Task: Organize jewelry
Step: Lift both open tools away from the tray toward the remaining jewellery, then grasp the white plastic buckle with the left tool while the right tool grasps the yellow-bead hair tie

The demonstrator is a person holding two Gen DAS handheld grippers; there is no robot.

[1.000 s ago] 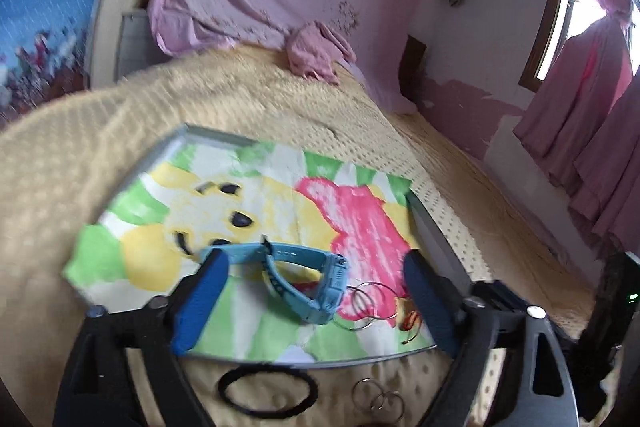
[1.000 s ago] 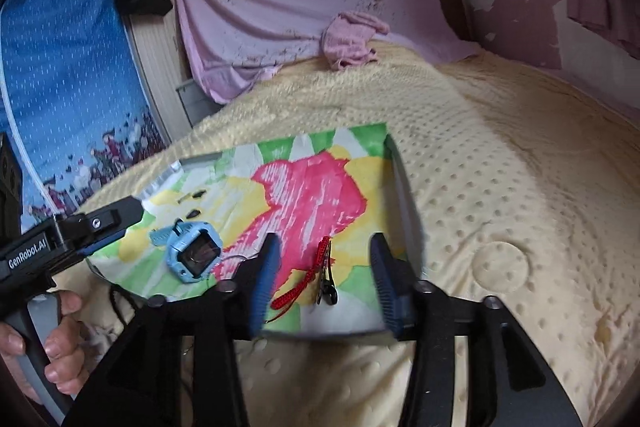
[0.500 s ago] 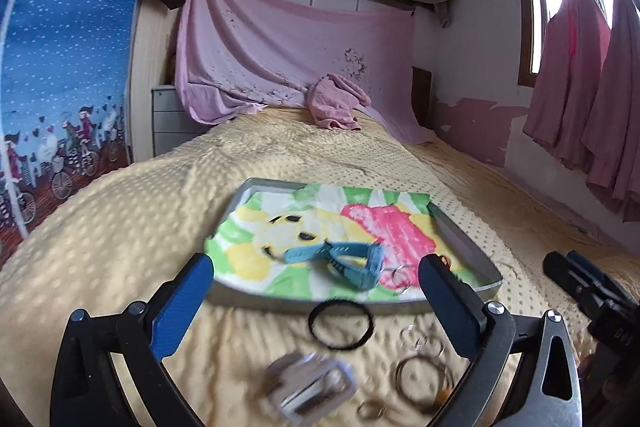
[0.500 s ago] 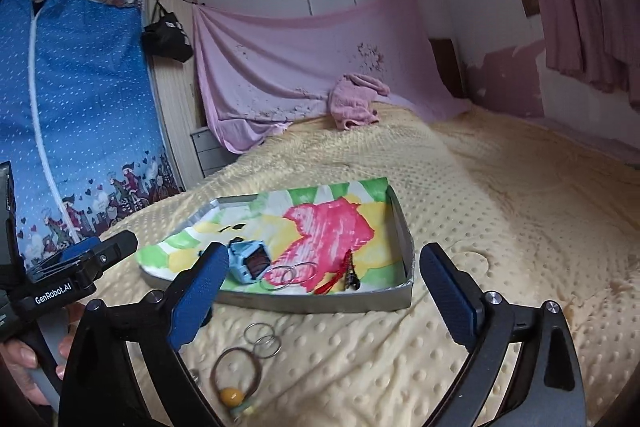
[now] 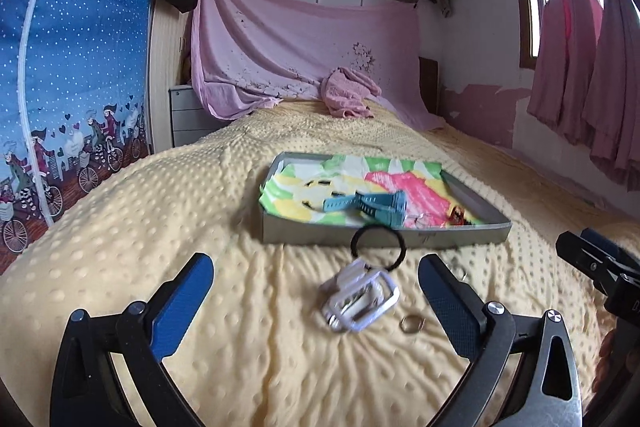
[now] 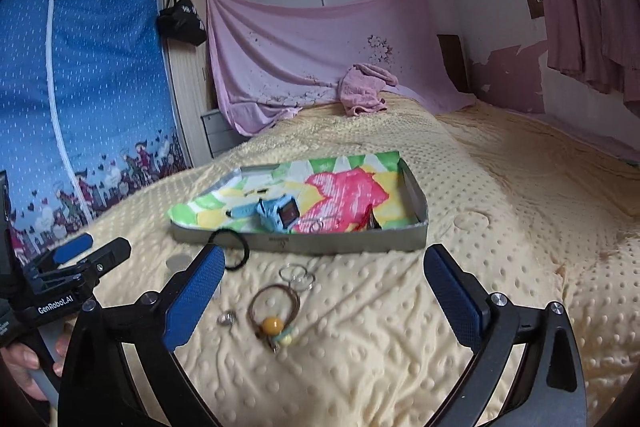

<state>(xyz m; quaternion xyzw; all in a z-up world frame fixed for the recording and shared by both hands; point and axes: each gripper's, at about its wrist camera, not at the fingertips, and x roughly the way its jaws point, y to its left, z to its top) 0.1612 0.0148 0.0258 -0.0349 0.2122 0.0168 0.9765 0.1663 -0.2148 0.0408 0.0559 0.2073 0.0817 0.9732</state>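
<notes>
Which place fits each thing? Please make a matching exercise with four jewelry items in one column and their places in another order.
Things:
1. blue watch
2. black hair tie
3. bracelet with amber bead
4. white clip

Places:
A. on the blanket, between the open left tongs
B. inside the tray
C. on the blanket, touching the tray's front wall
D. on the blanket, between the open right tongs

Pairs: 1-B, 2-C, 3-D, 4-A

"GenRobot.AI" in white on the left claw (image 6: 68,259) body.
</notes>
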